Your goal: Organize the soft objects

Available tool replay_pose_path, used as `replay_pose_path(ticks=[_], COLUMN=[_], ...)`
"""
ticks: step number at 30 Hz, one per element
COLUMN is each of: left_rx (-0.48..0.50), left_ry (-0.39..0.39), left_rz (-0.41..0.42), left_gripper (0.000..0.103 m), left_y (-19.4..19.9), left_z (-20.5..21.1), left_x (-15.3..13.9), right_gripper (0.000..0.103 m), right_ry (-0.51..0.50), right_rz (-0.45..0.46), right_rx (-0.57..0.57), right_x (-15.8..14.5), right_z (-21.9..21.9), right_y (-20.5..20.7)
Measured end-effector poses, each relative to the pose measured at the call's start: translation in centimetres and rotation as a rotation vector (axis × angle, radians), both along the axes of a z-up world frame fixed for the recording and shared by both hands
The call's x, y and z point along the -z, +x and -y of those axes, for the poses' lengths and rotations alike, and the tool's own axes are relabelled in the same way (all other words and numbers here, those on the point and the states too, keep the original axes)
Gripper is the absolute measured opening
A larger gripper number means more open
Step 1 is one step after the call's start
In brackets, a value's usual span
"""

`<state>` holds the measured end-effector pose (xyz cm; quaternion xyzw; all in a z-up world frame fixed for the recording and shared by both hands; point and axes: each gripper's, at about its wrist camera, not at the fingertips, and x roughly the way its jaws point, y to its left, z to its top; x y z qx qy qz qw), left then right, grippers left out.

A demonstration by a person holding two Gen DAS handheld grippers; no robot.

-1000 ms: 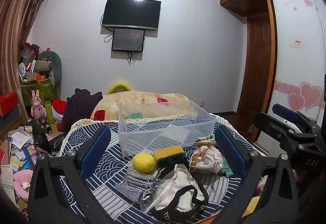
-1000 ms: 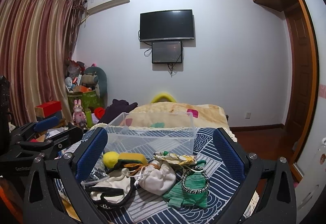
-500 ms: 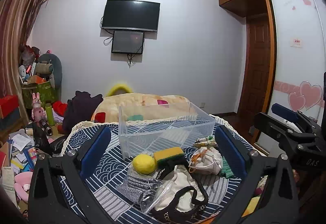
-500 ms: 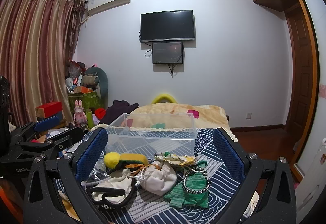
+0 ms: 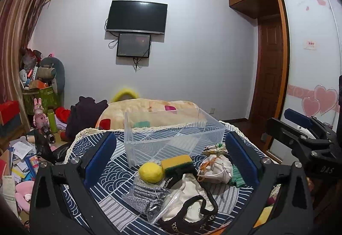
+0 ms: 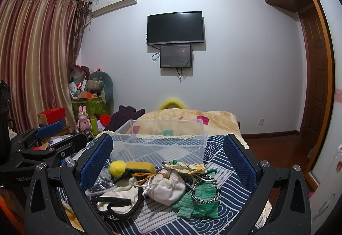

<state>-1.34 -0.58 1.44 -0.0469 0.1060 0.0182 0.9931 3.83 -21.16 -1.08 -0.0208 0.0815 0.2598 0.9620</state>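
A pile of soft things lies on the blue patterned cloth (image 5: 111, 173): a yellow ball (image 5: 150, 172) (image 6: 117, 167), a yellow-green sponge (image 5: 179, 162) (image 6: 140, 166), a white drawstring pouch (image 5: 215, 168) (image 6: 167, 186), a green knit piece (image 6: 201, 200), a cream bag with black trim (image 5: 192, 203) (image 6: 119, 198) and a grey item in a plastic bag (image 5: 145, 196). An empty clear plastic bin (image 5: 173, 138) (image 6: 160, 141) stands behind them. My left gripper (image 5: 171, 155) and right gripper (image 6: 167, 158) are both open and empty, held above the pile.
A bed with a beige quilt (image 5: 149, 108) lies behind the bin. Clutter, a pink rabbit toy (image 5: 39, 115) and boxes fill the floor at the left. A wooden door (image 5: 269, 68) and wardrobe stand at the right. The right gripper (image 5: 303, 134) shows at the left wrist view's right edge.
Both grippers have shifted very slightly; the view has tilted down a little. Nothing was taken hold of.
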Motion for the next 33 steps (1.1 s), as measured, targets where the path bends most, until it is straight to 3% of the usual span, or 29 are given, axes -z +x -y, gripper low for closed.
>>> replay_pose_path(ticks=[23,25,27,28,33], left_rx=[0.022,0.020,0.017,0.015,-0.004], left_ry=[-0.027,-0.028,-0.026,-0.027,-0.062], left_rz=[-0.009,-0.020,-0.049,-0.068,-0.156], left_gripper=[0.103,0.099,0.082,0.080,0.066], left_y=[0.2,0.5,1.0,1.3,2.9], left_z=[-0.7,-0.9,-1.1,-1.2,-2.7], left_x=[0.8,1.2,1.7,2.0,3.8], right_gripper=[0.103,0.103,0.103,0.101,0.084], right_ry=[0.005,0.008,0.015,0.019,0.017], right_rz=[-0.004,-0.009,-0.026,-0.034,-0.103], right_rx=[0.010,0.023,0.031,0.032,0.050], right_x=[-0.1,0.0,0.1,0.3,1.1], right_z=[0.1,0.2,0.5,0.7,1.4], right_y=[0.0,0.3,0.7,0.9,2.6])
